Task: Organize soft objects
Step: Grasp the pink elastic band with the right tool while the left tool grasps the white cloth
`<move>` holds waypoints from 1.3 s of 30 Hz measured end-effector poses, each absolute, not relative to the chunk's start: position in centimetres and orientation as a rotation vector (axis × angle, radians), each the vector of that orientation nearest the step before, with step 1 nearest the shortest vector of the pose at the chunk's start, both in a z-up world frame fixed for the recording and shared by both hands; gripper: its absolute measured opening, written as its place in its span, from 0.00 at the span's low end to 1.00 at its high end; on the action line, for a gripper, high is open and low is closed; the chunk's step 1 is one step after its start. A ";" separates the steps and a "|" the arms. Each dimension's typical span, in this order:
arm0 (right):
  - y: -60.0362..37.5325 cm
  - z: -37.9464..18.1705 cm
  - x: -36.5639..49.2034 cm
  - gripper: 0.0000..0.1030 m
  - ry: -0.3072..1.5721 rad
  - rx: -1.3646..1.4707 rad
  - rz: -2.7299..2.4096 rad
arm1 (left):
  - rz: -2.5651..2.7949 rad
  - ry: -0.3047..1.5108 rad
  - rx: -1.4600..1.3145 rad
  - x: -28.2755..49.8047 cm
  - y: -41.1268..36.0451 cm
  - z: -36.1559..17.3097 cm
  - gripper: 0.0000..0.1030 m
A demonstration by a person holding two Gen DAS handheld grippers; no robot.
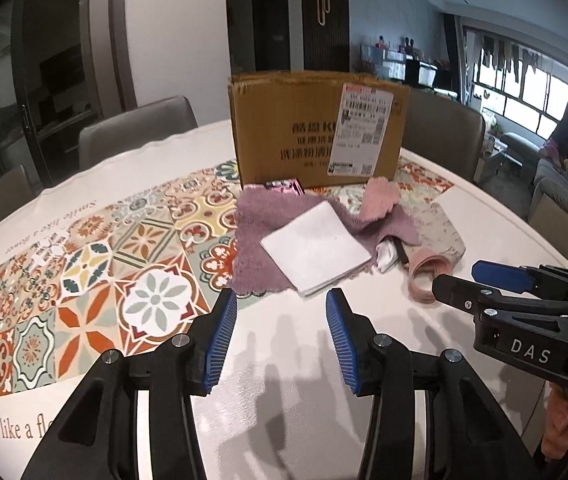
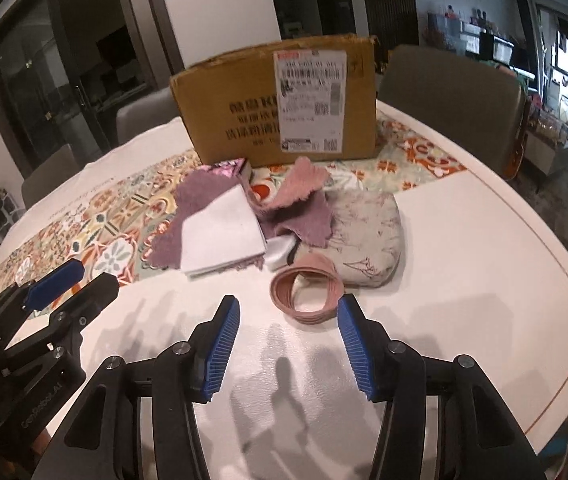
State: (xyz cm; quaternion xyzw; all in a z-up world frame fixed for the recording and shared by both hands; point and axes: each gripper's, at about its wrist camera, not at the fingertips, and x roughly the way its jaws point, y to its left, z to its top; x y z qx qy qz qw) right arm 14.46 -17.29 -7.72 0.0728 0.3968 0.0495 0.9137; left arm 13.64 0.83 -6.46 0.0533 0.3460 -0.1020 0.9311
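A pile of soft things lies in front of a cardboard box (image 1: 316, 128) (image 2: 280, 104): a purple fluffy cloth (image 1: 256, 236) (image 2: 172, 240), a folded white cloth (image 1: 318, 252) (image 2: 220, 236) on top of it, a pink cloth (image 1: 380, 198) (image 2: 304, 184), a pale printed pouch (image 1: 440, 224) (image 2: 368, 232) and a pink ribbed band (image 1: 424, 276) (image 2: 308, 288). My left gripper (image 1: 282, 304) (image 2: 72, 280) is open and empty, just short of the white cloth. My right gripper (image 2: 288, 312) (image 1: 460, 280) is open and empty, just short of the pink band.
A patterned tile runner (image 1: 96, 264) (image 2: 96, 224) crosses the round white table (image 1: 364, 360) (image 2: 484, 260). A small pink printed packet (image 1: 284, 188) (image 2: 232, 168) lies by the box. Chairs (image 1: 136, 128) (image 2: 448, 84) stand around the table's far side.
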 end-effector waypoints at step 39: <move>-17.3 -11.4 19.0 0.50 0.907 0.167 -0.005 | -0.390 0.838 0.190 23.8 -3.2 -10.9 0.58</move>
